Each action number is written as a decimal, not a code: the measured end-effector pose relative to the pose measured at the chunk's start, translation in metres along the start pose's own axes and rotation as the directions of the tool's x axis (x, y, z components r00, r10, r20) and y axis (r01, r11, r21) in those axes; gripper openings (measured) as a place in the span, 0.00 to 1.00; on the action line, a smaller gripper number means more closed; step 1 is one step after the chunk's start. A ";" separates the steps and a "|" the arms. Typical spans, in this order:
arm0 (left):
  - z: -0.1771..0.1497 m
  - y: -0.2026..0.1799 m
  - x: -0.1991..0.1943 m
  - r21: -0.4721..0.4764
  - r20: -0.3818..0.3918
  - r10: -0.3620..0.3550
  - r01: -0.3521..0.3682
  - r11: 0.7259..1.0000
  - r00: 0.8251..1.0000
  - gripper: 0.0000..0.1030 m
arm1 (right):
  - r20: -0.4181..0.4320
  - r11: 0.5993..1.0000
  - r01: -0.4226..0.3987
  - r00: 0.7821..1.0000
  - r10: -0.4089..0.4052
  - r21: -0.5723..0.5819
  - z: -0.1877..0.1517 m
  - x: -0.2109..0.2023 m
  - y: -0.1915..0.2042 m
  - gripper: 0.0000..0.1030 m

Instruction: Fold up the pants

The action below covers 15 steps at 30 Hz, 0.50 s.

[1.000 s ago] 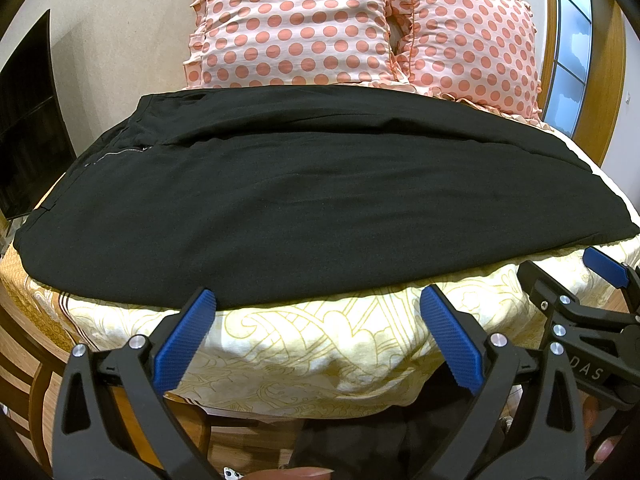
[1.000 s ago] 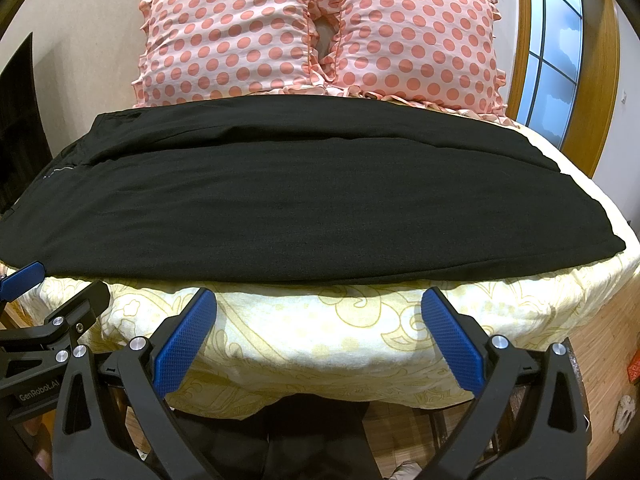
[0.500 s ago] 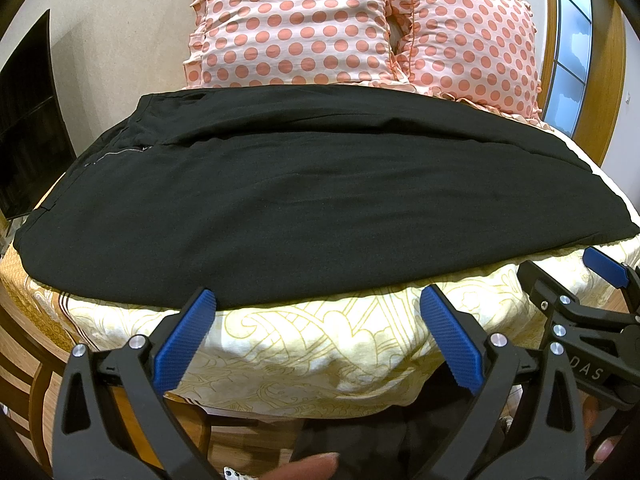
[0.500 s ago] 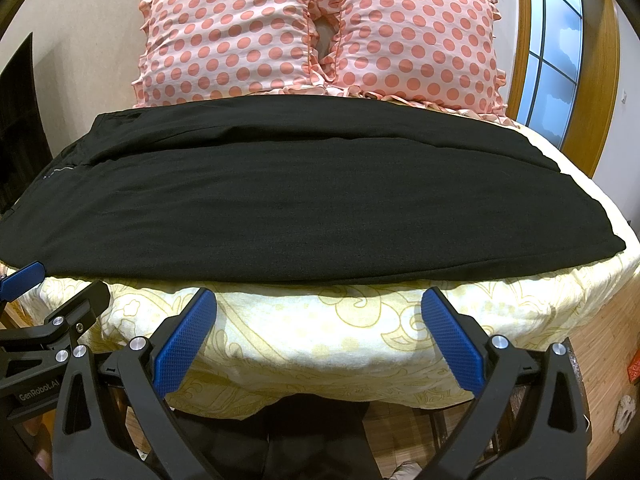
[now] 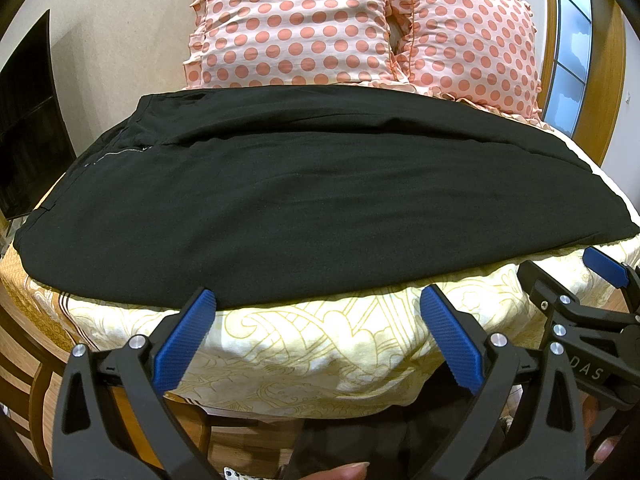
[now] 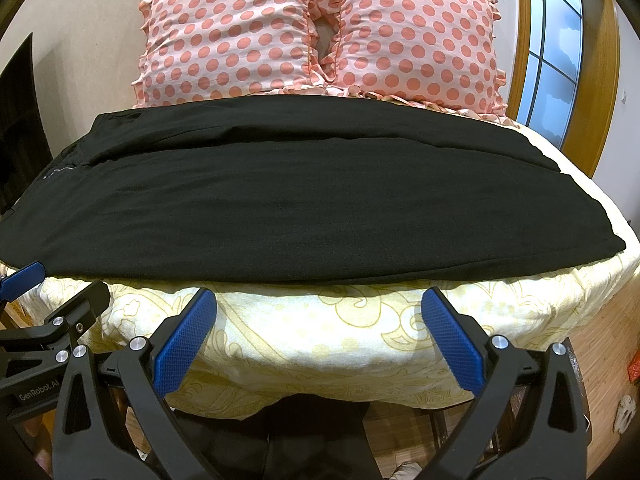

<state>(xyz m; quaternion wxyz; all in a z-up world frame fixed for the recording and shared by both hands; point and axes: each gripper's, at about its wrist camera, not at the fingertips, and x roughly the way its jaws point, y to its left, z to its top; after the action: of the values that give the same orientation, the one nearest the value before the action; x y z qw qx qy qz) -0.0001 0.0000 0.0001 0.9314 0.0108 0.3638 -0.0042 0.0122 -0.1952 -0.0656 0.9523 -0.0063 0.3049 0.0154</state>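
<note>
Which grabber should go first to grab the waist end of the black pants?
Probably the left gripper. The long black fabric pants have their zipper and waist end on the left, nearer it. The right gripper faces the middle and hem side. Both are open and hold nothing.

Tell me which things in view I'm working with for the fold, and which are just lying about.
For the job:
black pants, spread flat across the bed
left gripper, open
right gripper, open

Just there:
two polka-dot pillows behind the pants
yellow patterned bedspread
dark screen at left
</note>
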 end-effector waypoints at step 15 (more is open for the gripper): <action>0.001 0.001 -0.001 0.006 -0.006 -0.007 0.007 1.000 1.000 0.98 | -0.026 0.999 -0.047 0.999 0.046 -0.019 0.002 0.001 -0.010 0.99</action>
<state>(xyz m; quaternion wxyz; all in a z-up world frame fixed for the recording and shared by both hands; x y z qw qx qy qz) -0.0003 0.0006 0.0015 0.9302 0.0123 0.3666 -0.0085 0.0151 -0.2051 -0.0646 0.9475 -0.0089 0.3170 0.0405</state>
